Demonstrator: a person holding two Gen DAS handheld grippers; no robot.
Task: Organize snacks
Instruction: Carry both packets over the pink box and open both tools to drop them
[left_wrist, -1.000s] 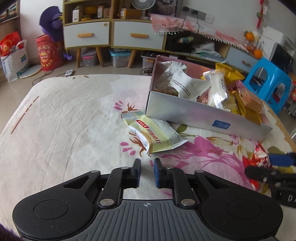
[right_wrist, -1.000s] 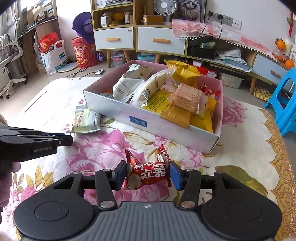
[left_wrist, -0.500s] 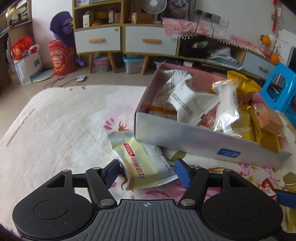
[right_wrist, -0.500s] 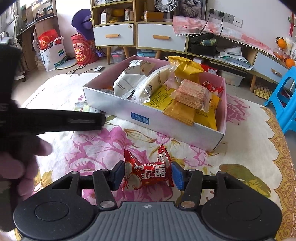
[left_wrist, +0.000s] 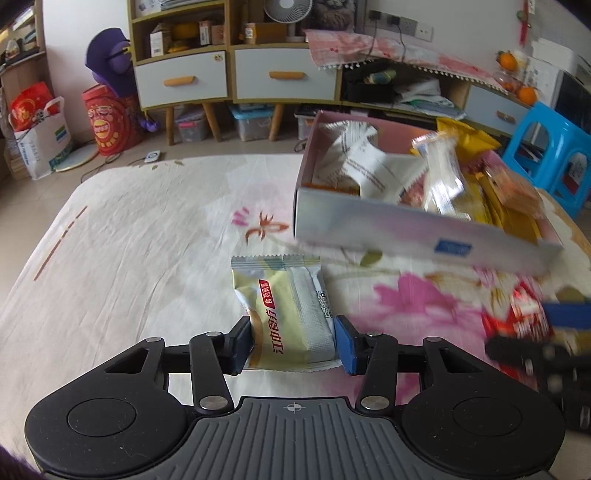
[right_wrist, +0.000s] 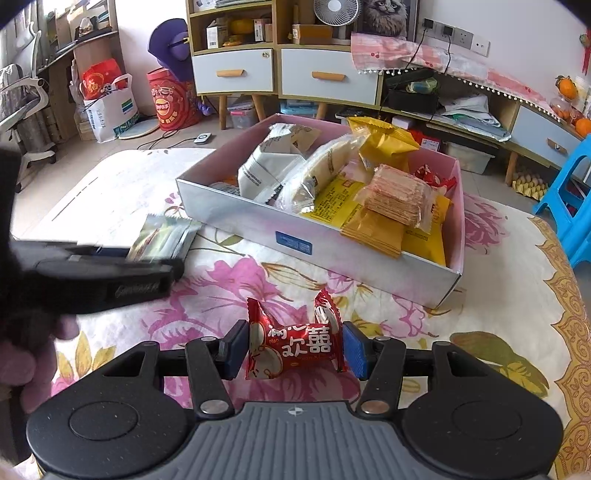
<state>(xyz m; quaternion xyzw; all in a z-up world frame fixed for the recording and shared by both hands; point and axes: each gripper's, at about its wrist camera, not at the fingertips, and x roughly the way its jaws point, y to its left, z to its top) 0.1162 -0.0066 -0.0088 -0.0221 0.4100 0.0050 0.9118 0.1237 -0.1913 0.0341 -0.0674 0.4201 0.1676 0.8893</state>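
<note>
A pale yellow-green snack pack (left_wrist: 284, 306) lies on the floral cloth, its near end between the pads of my left gripper (left_wrist: 293, 341). The jaws are closing, and both pads touch the pack's sides. My right gripper (right_wrist: 295, 349) is shut on a red candy pack (right_wrist: 295, 343), low over the cloth. Just beyond both stands the open silver and pink box (right_wrist: 332, 240), filled with several snack packs. In the right wrist view, the left gripper (right_wrist: 147, 258) reaches in from the left, holding the yellow-green pack (right_wrist: 166, 236). The red pack (left_wrist: 524, 306) shows blurred at the right of the left wrist view.
The floral cloth (left_wrist: 129, 258) covers the surface, with bare room to the left of the box. A person's hand (right_wrist: 37, 362) grips the left tool. Behind stand a drawer cabinet (right_wrist: 273, 70), a blue stool (right_wrist: 569, 192) and bags on the floor (left_wrist: 40, 136).
The left jaws opened wide from shut, went around the yellow-green pack and narrowed onto it; the pack now lies straight between the pads. The right gripper and red pack kept still.
</note>
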